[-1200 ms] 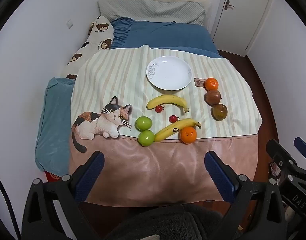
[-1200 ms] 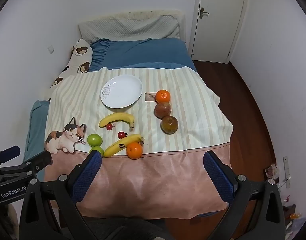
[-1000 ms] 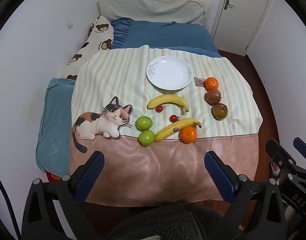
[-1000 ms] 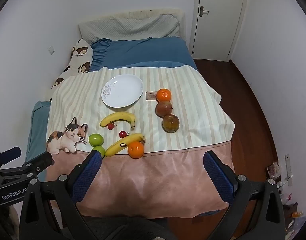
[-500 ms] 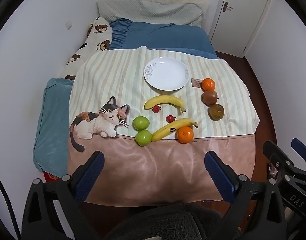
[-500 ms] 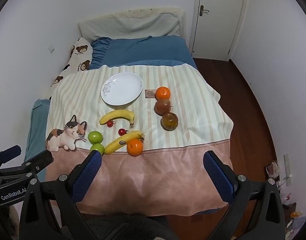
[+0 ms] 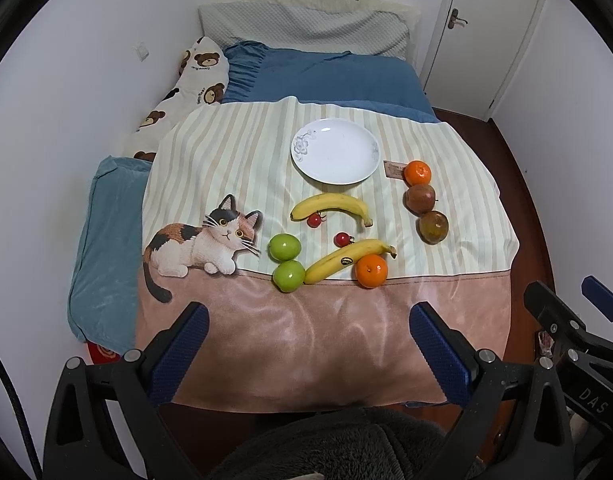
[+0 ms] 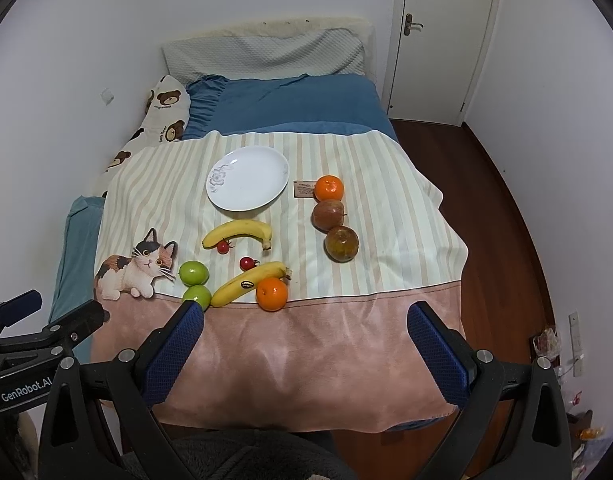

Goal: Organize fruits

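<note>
Fruit lies on a striped cat blanket (image 7: pixel 226 152) on a bed. An empty white plate (image 7: pixel 334 151) (image 8: pixel 247 179) sits at the back. In front of it lie two bananas (image 7: pixel 332 206) (image 7: pixel 346 260), two cherry tomatoes (image 7: pixel 315 220), two green apples (image 7: pixel 284 247) (image 7: pixel 289 275) and an orange (image 7: pixel 371 271). To the right an orange (image 7: pixel 417 172) and two dark red apples (image 7: pixel 420 198) (image 7: pixel 433 226) form a line. My left gripper (image 7: pixel 306 344) and right gripper (image 8: pixel 304 340) are open and empty, held back from the bed's foot.
A blue quilt (image 7: pixel 326 76), a grey pillow (image 7: pixel 302 28) and a bear-print pillow (image 7: pixel 194 72) lie at the head. White walls stand left and behind. A door (image 8: pixel 442 40) and wooden floor (image 8: pixel 502 216) are on the right.
Both views have shifted slightly; the fruit sits a little lower in the frames. Nothing on the bed has moved and both grippers stay open.
</note>
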